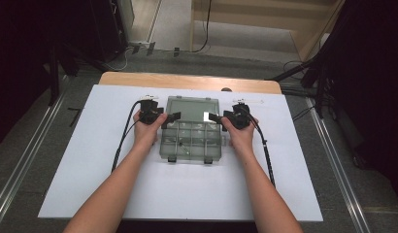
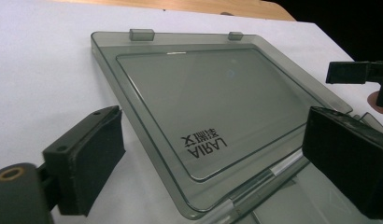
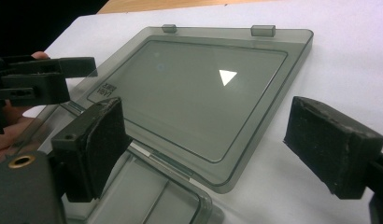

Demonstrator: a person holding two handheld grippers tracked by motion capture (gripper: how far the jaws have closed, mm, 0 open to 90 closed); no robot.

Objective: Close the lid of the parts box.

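The compartment tray (image 2: 292,196) is cut off by the lower frame edge in both gripper views. Its contents (image 1: 185,145) are too small to be identified in the high view. The lid lettering (image 3: 107,89) is blurred.

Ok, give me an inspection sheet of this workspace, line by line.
Surface: white sheet over a wooden table.
Job's things: smoky clear compartment box, lid lying open flat behind it.
Clutter: nothing seen.
Grippers: left gripper and right gripper, both open, at the box's hinge ends.
Cables: black cable trails from the left gripper, another from the right.
Surroundings: grey floor, floor wires, dark stands.
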